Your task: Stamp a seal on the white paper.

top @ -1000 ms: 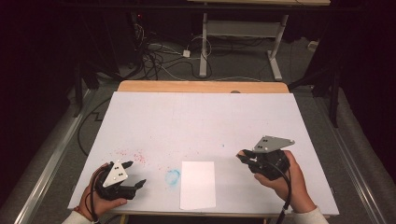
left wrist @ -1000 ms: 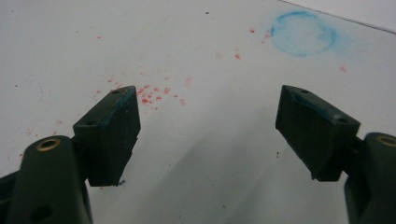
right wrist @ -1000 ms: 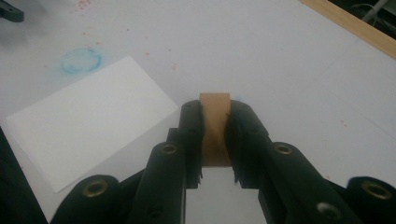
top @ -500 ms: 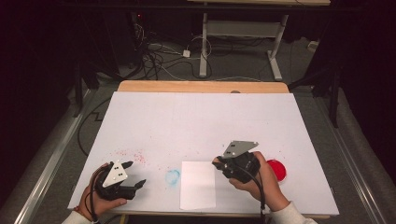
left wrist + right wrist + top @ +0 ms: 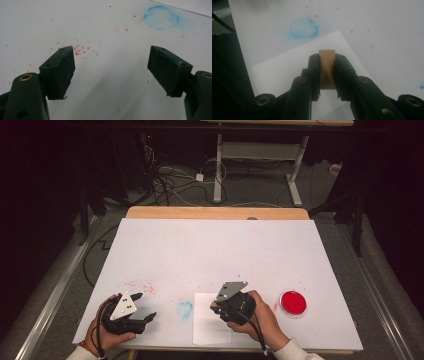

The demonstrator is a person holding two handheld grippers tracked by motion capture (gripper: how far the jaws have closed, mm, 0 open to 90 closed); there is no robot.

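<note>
I am holding the right gripper [image 5: 223, 306] over the near edge of the table [image 5: 220, 245], and its jaws are clamping a small tan wooden block [image 5: 327, 65] between their pads. In the right gripper view the block is standing upright between the two black jaws, its top face poking out beyond them. The gripper is hovering just above a white sheet of paper [image 5: 206, 332] that is lying at the near edge, about midway along it. My left gripper [image 5: 144, 306] is resting near the near left corner, its jaws standing wide apart with nothing between them; in the left gripper view I am seeing only bare white tabletop between the pads. Just left of the paper a pale blue ring stain [image 5: 184, 309] is marking the table surface. Scattered red specks [image 5: 137, 285] are lying a little farther in, beyond the left gripper. To the right of my right hand [image 5: 262, 317], towards the near right corner, a round red ink pad [image 5: 293, 302] is sitting on the table.
</note>
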